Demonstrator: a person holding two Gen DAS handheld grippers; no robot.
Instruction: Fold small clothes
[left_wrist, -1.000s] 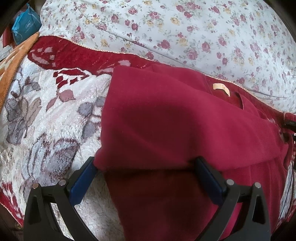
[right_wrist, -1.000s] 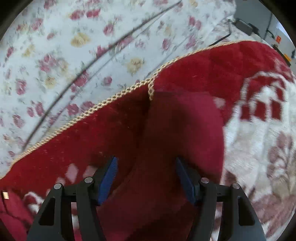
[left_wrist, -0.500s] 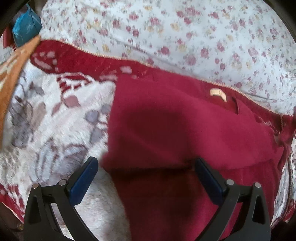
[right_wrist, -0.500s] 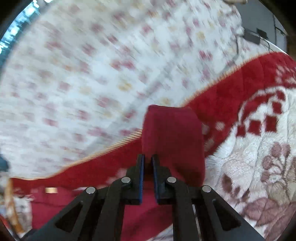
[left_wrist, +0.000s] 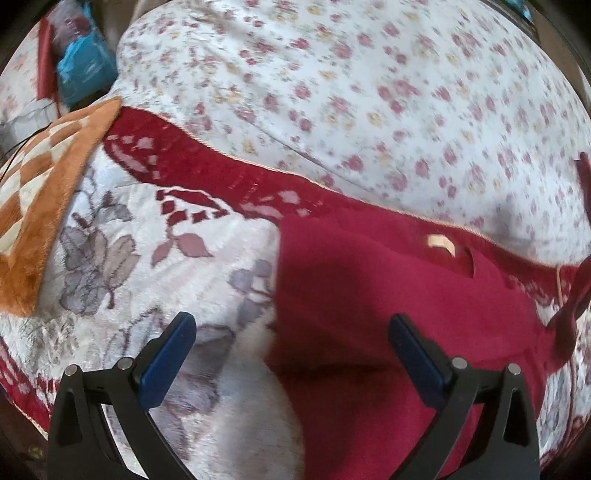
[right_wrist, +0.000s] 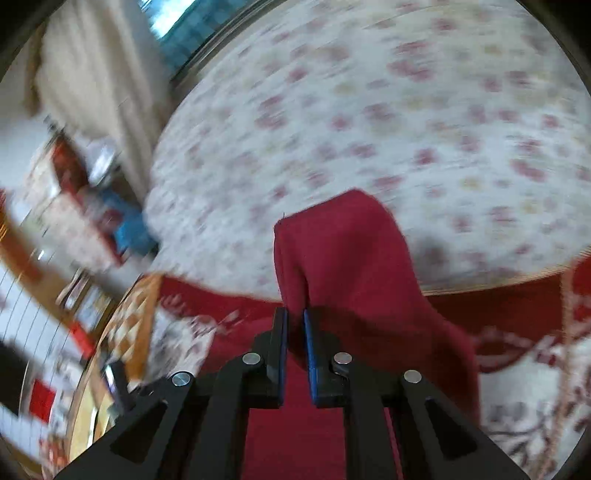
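A dark red garment (left_wrist: 388, 295) lies spread on a patterned blanket (left_wrist: 129, 258) on a bed, its left edge running straight down the blanket's pale floral field, a small tan label (left_wrist: 441, 242) showing near its far edge. Behind it rises a white quilt (left_wrist: 369, 92) printed with small roses.

The left gripper (left_wrist: 291, 339) hovers low over the garment's near left corner with its jaws spread wide, holding nothing; one blue pad (left_wrist: 166, 354) sits above bare blanket and the other above red cloth, so the cloth's edge falls between them. That straddling stance suggests it is placed either to pin the body of the garment flat or to take the edge next.

The right gripper (right_wrist: 293, 332) has its jaws pressed nearly together on an end of the same red garment (right_wrist: 351, 266), which stands up from the pads as a folded flap and drapes down to the right. From the left view that raised end appears as a strip of red at the far right edge. The lifted cloth and the heavy blur in the right view point to a sweep in progress, most likely carrying this end over the flat part to make a fold.

An orange checked cloth (left_wrist: 40, 184) lies at the blanket's left, and a blue packet (left_wrist: 85, 70) sits beyond it. The fold looks only begun; the carried end has not yet been laid down.
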